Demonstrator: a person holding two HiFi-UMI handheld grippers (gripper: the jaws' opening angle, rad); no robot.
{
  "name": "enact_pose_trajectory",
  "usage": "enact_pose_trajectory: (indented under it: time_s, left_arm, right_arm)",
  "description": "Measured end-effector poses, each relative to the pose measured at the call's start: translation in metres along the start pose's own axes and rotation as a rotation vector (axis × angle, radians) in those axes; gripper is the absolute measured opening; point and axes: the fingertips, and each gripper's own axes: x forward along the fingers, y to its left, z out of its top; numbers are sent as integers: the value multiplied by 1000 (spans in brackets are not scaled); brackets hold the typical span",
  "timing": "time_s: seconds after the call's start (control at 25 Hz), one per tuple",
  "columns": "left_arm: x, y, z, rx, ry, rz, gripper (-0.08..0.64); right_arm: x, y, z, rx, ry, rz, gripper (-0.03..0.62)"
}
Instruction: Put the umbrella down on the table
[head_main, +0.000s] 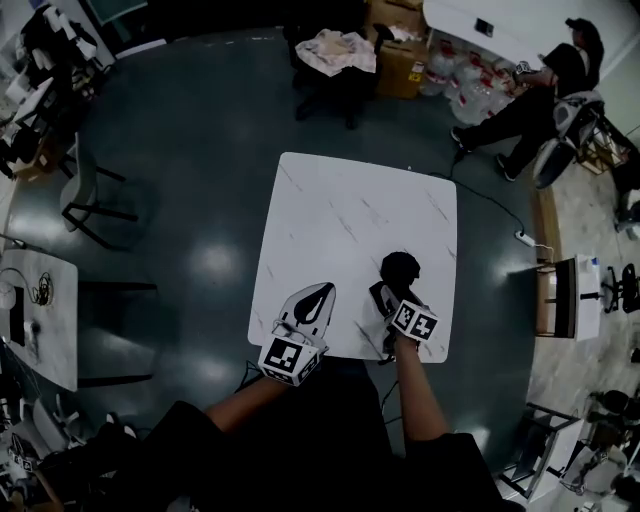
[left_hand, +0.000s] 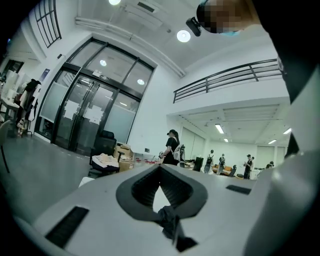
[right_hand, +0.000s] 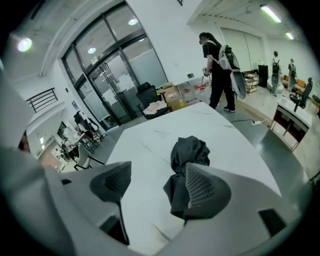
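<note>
The folded black umbrella (head_main: 400, 268) lies as a crumpled bundle on the white marble table (head_main: 340, 220), near its front right corner. In the right gripper view the umbrella (right_hand: 189, 150) rests on the tabletop against the inner side of the right-hand finger (right_hand: 206, 189). My right gripper (head_main: 389, 299) (right_hand: 158, 186) is open, its jaws wide apart and the fabric not pinched. My left gripper (head_main: 318, 298) (left_hand: 160, 170) hovers at the table's front edge, left of the umbrella and apart from it. Its jaws are shut, tips meeting, with only a small dark scrap (left_hand: 170, 222) at their base.
A chair draped with pale cloth (head_main: 338, 50) stands beyond the table's far edge. A seated person (head_main: 540, 90) and boxes (head_main: 398, 60) are at the back right. A cable and power strip (head_main: 526, 238) lie on the floor to the right. A chair (head_main: 85, 195) and a white side table (head_main: 45, 320) stand left.
</note>
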Motion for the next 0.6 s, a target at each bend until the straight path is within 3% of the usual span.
enact_pose_trajectory:
  time_s: [0.36,0.6]
  left_arm:
    - [-60,19,16,5,-47,-21,7]
    - [-95,28,18,-24,-47,-34,6]
  right_arm:
    - [-74,141,-3,-92,-191,138,353]
    - [-123,227,-9,-244,-304,196,342]
